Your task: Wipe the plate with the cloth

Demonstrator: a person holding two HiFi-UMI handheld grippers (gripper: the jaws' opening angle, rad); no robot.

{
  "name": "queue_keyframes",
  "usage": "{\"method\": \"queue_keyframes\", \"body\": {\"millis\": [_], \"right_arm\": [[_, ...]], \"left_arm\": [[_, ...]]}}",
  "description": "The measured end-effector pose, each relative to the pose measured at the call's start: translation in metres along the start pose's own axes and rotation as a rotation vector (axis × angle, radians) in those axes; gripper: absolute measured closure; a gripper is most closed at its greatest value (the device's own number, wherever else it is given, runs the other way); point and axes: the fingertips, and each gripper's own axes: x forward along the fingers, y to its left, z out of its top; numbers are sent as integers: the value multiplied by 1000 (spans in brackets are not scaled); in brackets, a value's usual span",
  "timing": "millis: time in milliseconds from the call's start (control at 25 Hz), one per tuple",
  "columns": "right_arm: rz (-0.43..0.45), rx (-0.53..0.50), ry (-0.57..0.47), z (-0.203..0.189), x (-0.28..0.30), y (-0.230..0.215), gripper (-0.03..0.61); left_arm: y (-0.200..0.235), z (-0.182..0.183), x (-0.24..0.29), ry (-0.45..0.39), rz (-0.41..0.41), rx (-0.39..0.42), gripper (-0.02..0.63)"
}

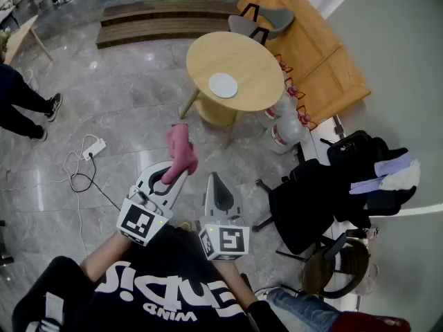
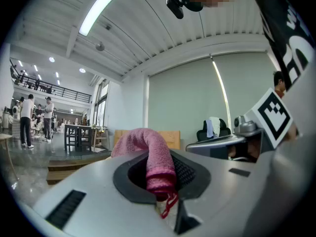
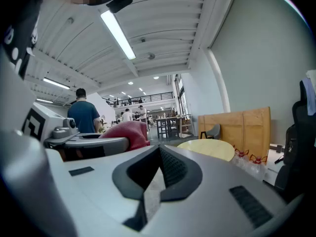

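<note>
A white plate point(image 1: 223, 85) lies on the round wooden table point(image 1: 256, 54), well ahead of both grippers. My left gripper point(image 1: 177, 173) is shut on a pink cloth point(image 1: 180, 149), which sticks out forward and upward past its tips. In the left gripper view the pink cloth point(image 2: 152, 157) is pinched between the dark pads and curls over to the left. My right gripper point(image 1: 216, 178) hangs beside it, shut with nothing between its jaws. In the right gripper view the cloth point(image 3: 129, 134) shows at the left and the round table point(image 3: 207, 149) lies ahead.
A grey chair point(image 1: 259, 21) and a wooden platform point(image 1: 311, 54) stand behind the table. Water bottles point(image 1: 287, 124) sit at the table's right foot. A black office chair point(image 1: 325, 192) with clothes is at right. A power strip and cable point(image 1: 90, 151) lie on the marble floor at left. People stand far left.
</note>
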Motion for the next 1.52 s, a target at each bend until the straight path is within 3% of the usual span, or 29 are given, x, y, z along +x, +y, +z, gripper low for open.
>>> {"method": "queue_keyframes", "body": {"millis": [800,1520], "right_arm": [[21,30,6,-4,-27,-16,557],[18,25,44,-22,-54,-67,557]], "left_arm": [[-20,1,-1,18,-2,10,561],[-48,-15,19,39,28,-4,561]]}}
